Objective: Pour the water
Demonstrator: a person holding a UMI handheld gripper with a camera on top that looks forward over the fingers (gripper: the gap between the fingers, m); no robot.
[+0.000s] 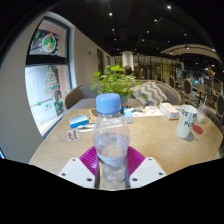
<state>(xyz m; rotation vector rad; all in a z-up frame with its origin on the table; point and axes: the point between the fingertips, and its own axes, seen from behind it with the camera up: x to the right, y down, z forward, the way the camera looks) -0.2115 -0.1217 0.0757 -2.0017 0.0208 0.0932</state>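
- One bottle, clear plastic with a blue cap, stands upright between my fingers; the pink pads sit against its lower sides, so I judge it pinched, base near or on the table.
- One cap, still on the bottle: it has to come off before any pouring, as I read it.
- One white cup with dark lettering, standing on the table beyond the fingers and well apart from the bottle; a likely place to pour, though I cannot see inside it.
- One potted plant behind the bottle.
- Several small boxes beside the plant.
- Progress: grasp made; lifting, carrying, tilting and pouring all remain.
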